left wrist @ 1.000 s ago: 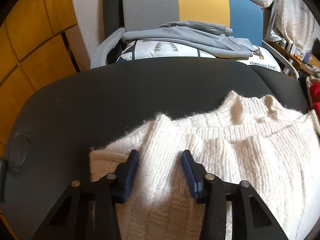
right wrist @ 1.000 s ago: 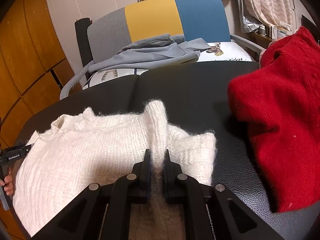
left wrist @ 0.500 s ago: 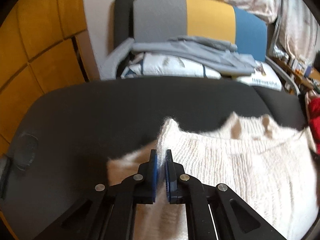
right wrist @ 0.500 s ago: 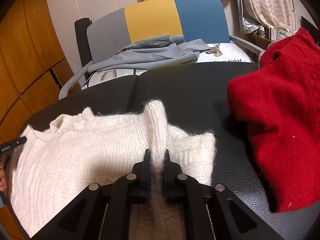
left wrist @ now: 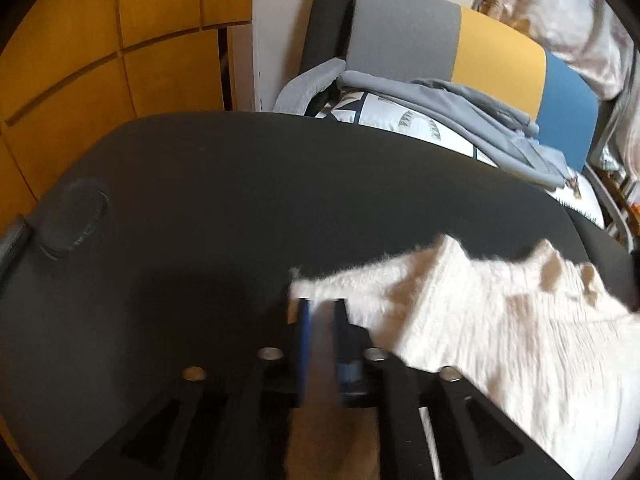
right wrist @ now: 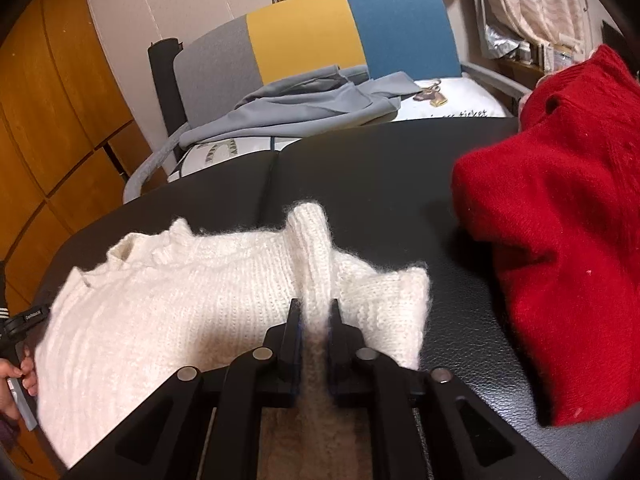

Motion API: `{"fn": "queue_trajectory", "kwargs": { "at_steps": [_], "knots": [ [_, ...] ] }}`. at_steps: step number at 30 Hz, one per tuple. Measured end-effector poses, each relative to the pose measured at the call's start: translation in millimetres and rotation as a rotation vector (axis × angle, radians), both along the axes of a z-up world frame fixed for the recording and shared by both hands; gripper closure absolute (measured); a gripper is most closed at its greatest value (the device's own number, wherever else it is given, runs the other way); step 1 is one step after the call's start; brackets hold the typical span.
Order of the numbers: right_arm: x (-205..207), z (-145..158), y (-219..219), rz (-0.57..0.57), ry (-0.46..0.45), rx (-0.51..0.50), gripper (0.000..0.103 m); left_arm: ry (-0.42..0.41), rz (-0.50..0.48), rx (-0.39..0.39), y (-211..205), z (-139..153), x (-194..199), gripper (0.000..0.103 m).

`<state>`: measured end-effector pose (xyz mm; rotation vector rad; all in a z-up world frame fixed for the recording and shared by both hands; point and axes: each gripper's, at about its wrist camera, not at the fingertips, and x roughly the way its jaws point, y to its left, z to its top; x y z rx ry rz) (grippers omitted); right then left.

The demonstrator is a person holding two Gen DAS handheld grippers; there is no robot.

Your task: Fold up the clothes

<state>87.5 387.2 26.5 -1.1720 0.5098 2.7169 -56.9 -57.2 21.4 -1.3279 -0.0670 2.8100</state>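
Note:
A white knit sweater (right wrist: 180,300) lies on the black padded table (right wrist: 380,168). My right gripper (right wrist: 315,308) pinches a raised ridge of the knit near the sweater's right edge. Its jaws are opening, and the fabric still fills the gap between them. In the blurred left wrist view the sweater (left wrist: 500,340) spreads to the right. My left gripper (left wrist: 322,308) sits at the sweater's left corner with pale fabric between its jaws, which are opening too. A hand (right wrist: 14,374) on the left gripper's body shows at the left edge of the right wrist view.
A red sweater (right wrist: 560,240) lies in a heap on the table's right side. Behind the table stands a grey, yellow and blue chair (right wrist: 312,40) with a grey garment (right wrist: 312,104) over a printed cushion. Wooden panels (left wrist: 100,60) line the left. Bare black surface (left wrist: 200,220) lies left of the sweater.
My left gripper went from open over the knit to shut on the sweater's left edge, then swung left and rolled, drawing that edge along. The right gripper kept its place on the ridge.

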Motion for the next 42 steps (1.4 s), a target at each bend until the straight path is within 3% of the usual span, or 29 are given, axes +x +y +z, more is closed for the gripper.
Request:
{"fn": "queue_trajectory", "kwargs": {
  "at_steps": [2, 3, 4, 7, 10, 15, 17, 18, 19, 20, 22, 27, 31, 34, 37, 40, 42],
  "knots": [
    [7, 16, -1, -0.066, 0.007, 0.021, 0.08, 0.062, 0.017, -0.008, 0, 10, 16, 0.054],
    [12, 27, -7, -0.07, 0.052, 0.02, 0.077, 0.112, 0.02, 0.017, 1, 16, 27, 0.035],
    [15, 37, -14, -0.065, 0.093, 0.017, 0.075, 0.139, 0.005, 0.04, 4, 20, 33, 0.029],
    [0, 61, -55, 0.112, 0.136, -0.025, 0.072, 0.146, -0.099, 0.049, 30, 28, 43, 0.029],
    [-41, 55, -102, 0.281, -0.02, -0.045, 0.071, 0.09, -0.228, -0.065, 71, 30, 40, 0.027],
    [-64, 34, -128, 0.274, -0.152, -0.013, 0.071, 0.094, -0.333, -0.286, 115, 22, 35, 0.02],
    [-66, 23, -136, 0.271, -0.194, 0.051, 0.071, 0.061, -0.345, -0.307, 120, 13, 25, 0.02],
    [-64, 19, -140, 0.278, -0.185, 0.087, 0.071, 0.046, -0.348, -0.301, 121, 8, 25, 0.027],
    [-62, 18, -144, 0.286, -0.167, 0.134, 0.074, 0.04, -0.354, -0.253, 119, 7, 22, 0.057],
    [-59, 16, -149, 0.295, -0.149, 0.177, 0.083, 0.012, -0.369, -0.187, 116, 7, 19, 0.073],
    [-55, 17, -152, 0.323, -0.126, 0.216, 0.097, -0.004, -0.357, -0.166, 116, 13, 19, 0.097],
    [-50, 32, -141, 0.307, -0.063, 0.193, 0.099, 0.098, -0.372, -0.084, 120, 60, 26, 0.097],
    [-54, 37, -128, 0.245, -0.02, 0.142, 0.099, 0.151, -0.347, -0.047, 127, 81, 9, 0.097],
    [-61, 32, -120, 0.203, -0.013, 0.108, 0.099, 0.115, -0.342, -0.084, 136, 60, -11, 0.096],
    [-69, 11, -114, 0.166, -0.042, 0.089, 0.099, -0.003, -0.333, -0.132, 140, 15, -28, 0.093],
    [-69, 4, -120, 0.158, -0.004, 0.151, 0.099, 0.013, -0.321, -0.061, 127, 4, -24, 0.088],
    [-70, 2, -121, 0.167, -0.002, 0.155, 0.099, 0.005, -0.322, 0.005, 111, 17, -18, 0.08]
  ]
}}
